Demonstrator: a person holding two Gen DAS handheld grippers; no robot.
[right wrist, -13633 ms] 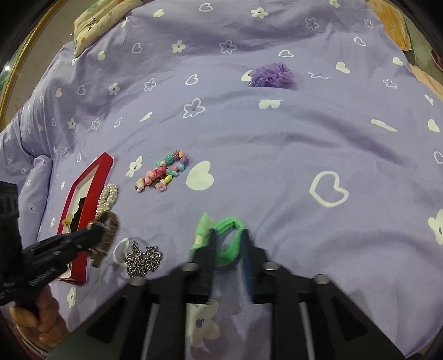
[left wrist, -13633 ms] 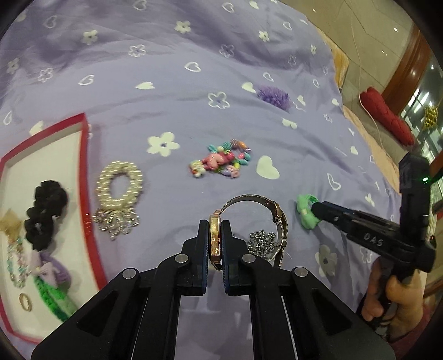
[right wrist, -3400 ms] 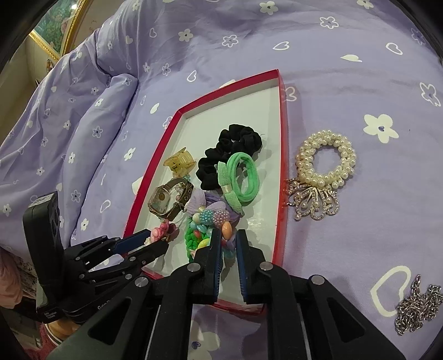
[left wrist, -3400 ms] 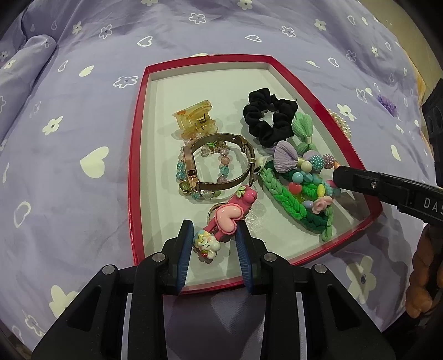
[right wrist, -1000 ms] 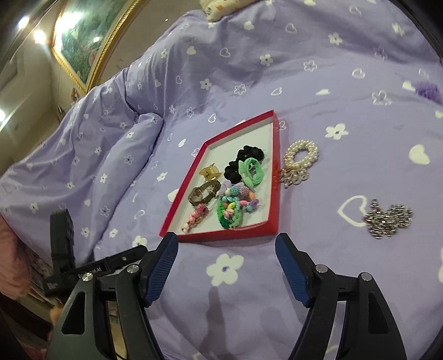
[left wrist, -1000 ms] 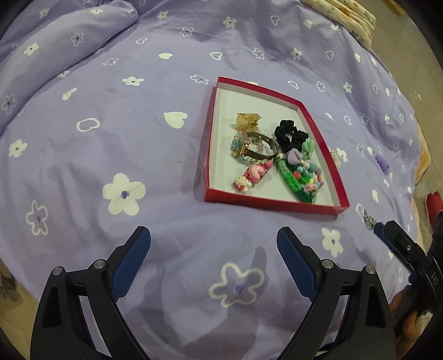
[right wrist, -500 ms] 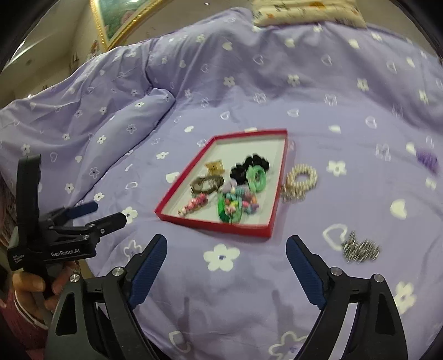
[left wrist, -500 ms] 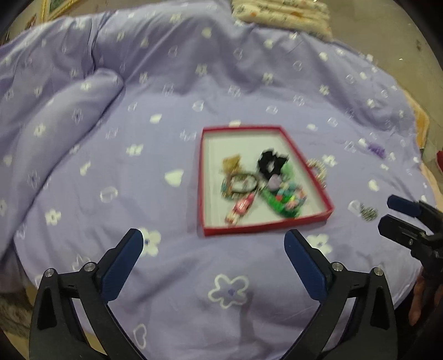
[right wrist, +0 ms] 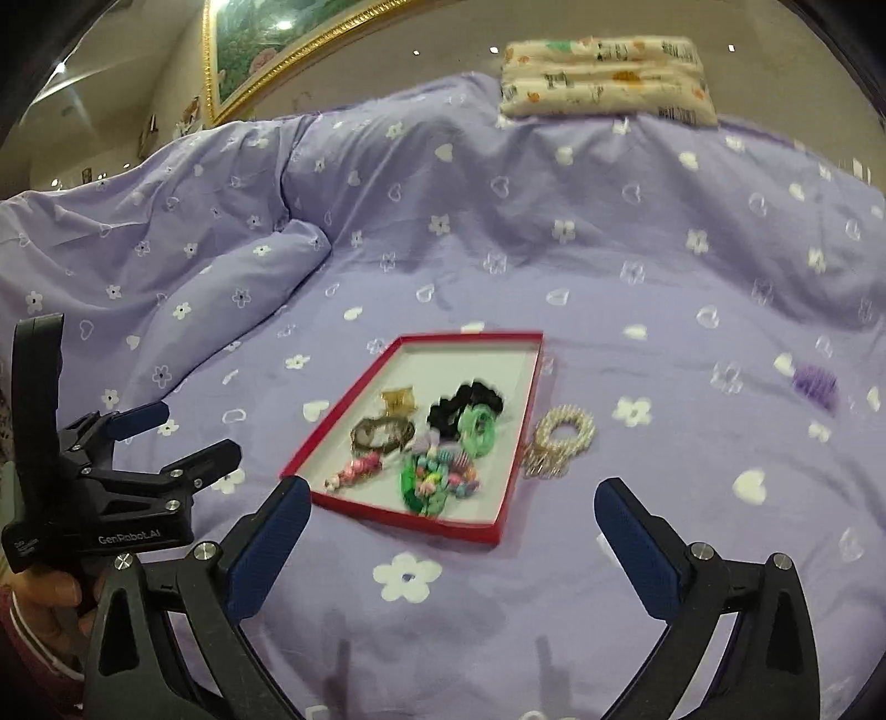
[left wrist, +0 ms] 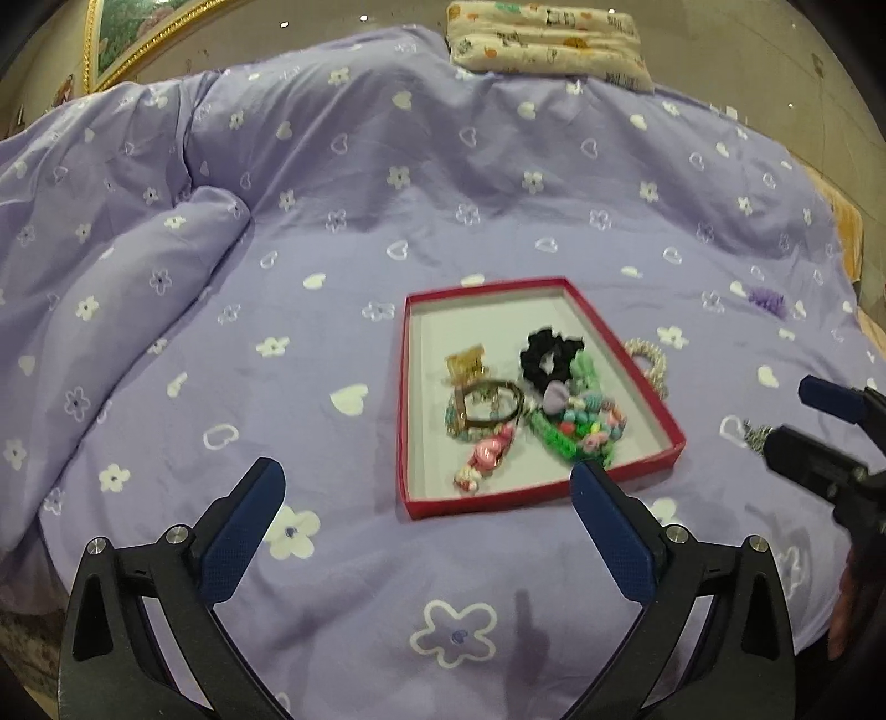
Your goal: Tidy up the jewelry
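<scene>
A red-rimmed tray (left wrist: 403,387) (right wrist: 515,443) lies on the purple bedspread, holding a black scrunchie (left wrist: 551,354), a gold watch (left wrist: 490,407), a pink charm (left wrist: 487,457), a green braid with beads (left wrist: 576,437) and a green hair tie (right wrist: 477,429). A pearl bracelet (right wrist: 562,432) lies just right of the tray; a silver chain (left wrist: 756,435) and a purple scrunchie (right wrist: 814,385) lie further right. My left gripper (left wrist: 426,526) and right gripper (right wrist: 451,531) are both wide open, empty, held well back above the bed. Each shows in the other's view: right gripper (left wrist: 803,421), left gripper (right wrist: 171,437).
A folded part of the duvet (left wrist: 138,277) rises to the left. A patterned pillow (left wrist: 548,39) lies at the bed's far end. A gold-framed picture (right wrist: 288,33) hangs on the wall behind.
Both grippers released their items in the tray, opened wide and pulled back and up, so the tray looks smaller and the whole bed is in view.
</scene>
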